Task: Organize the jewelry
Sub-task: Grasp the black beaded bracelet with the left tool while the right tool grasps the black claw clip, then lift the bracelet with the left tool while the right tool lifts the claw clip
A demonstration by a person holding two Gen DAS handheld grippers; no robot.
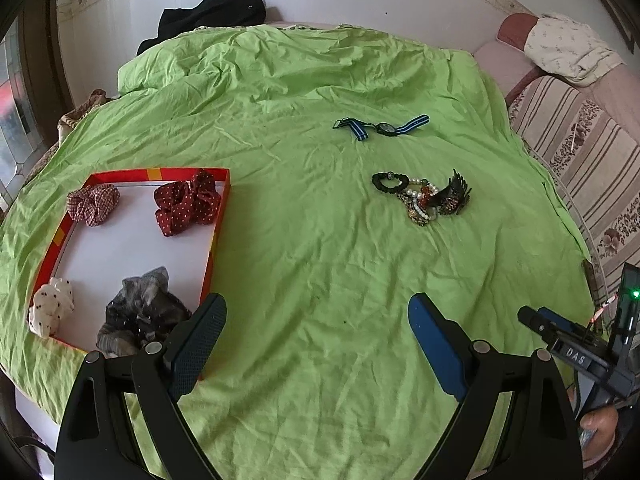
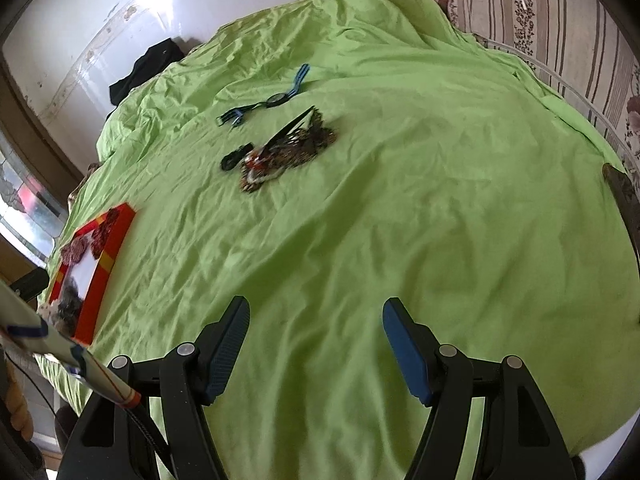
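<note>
Both tools sit nearest the lens, and each is empty: the left tool (image 1: pixel 316 316) has its fingers spread wide above the green bedsheet (image 1: pixel 304 264), and the right tool (image 2: pixel 316 320) is likewise spread apart over bare sheet, gripping nothing. Beside the left tool's left finger lies a red-rimmed box (image 1: pixel 218 224) with a white floor. It holds four fabric hair ties: a checked one (image 1: pixel 93 204) and a red dotted one (image 1: pixel 186 208) at the far end, a white dotted one (image 1: pixel 51 310) and a grey-black one (image 1: pixel 144 320) at the near end. Well apart from the box, out on the sheet, a tangled heap of jewelry (image 1: pixel 424 198) remains: a black band, a pearl string, a dark claw clip and patterned pieces, all touching one another. Further off lies a watch with a blue striped strap (image 1: pixel 384 127), separate from the heap. A dark garment (image 1: pixel 216 16) rests at the head of the bed. Judgement: sorting is partly done, with soft ties boxed and the heap and watch outstanding. The step in hand appears to be the reach for the next piece. That move calls for a forward advance to the heap, and a pinch on one item only, since the tangle may drag neighbours along.
</note>
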